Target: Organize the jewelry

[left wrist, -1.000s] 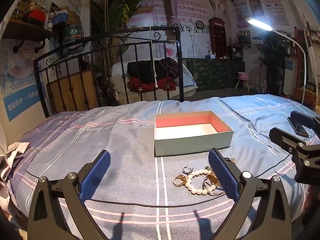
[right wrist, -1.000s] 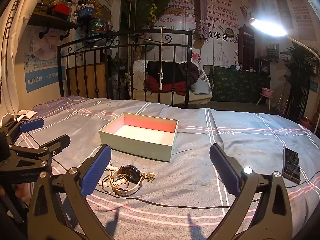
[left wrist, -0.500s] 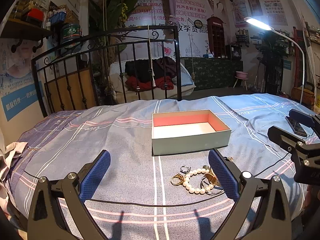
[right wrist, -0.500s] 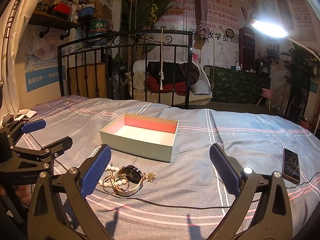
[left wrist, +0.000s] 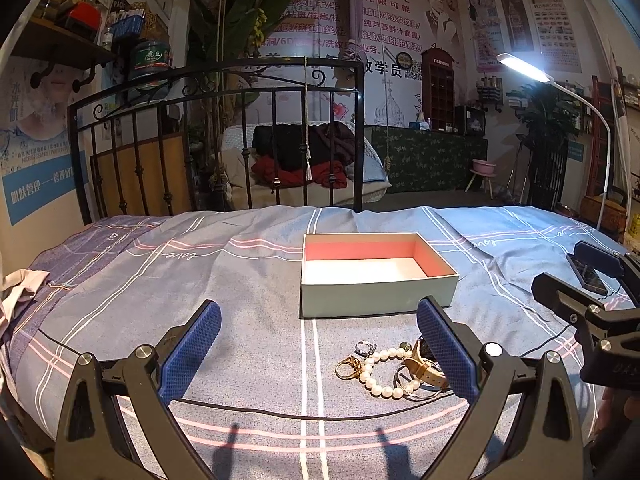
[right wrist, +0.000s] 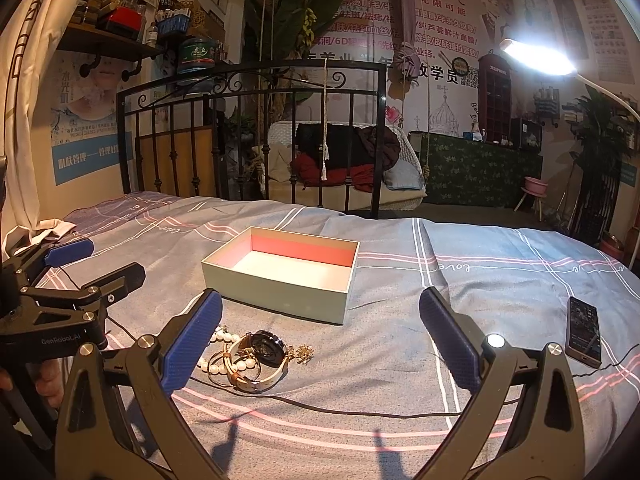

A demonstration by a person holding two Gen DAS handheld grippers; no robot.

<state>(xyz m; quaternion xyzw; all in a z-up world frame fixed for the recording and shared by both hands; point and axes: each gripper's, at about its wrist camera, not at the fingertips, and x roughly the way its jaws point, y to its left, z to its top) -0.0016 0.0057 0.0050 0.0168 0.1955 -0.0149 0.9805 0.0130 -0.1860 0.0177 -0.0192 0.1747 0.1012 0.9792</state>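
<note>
left gripper (left wrist: 318, 346) and right gripper (right wrist: 320, 338): fingers spread wide, holding nothing. one tangled heap on the striped bedsheet (left wrist: 240, 280), just in front of one empty pale-green cardboard box (left wrist: 376, 272): one white pearl bracelet (left wrist: 382, 372), one tan-strapped black-dial watch (right wrist: 260, 354), one gold ring (left wrist: 346, 366), smaller pieces uncountable. all likely light, slippery, snag-prone; grasp the watch by its strap.

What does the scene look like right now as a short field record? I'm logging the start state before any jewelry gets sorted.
surface: bedspread
box: open box, nothing visible inside
jewelry: pile in front of the box, pearl bracelet, watch, gold ring
left gripper: open, holding nothing
right gripper: open, holding nothing
phone: flat on the bedspread, right of the box
</note>
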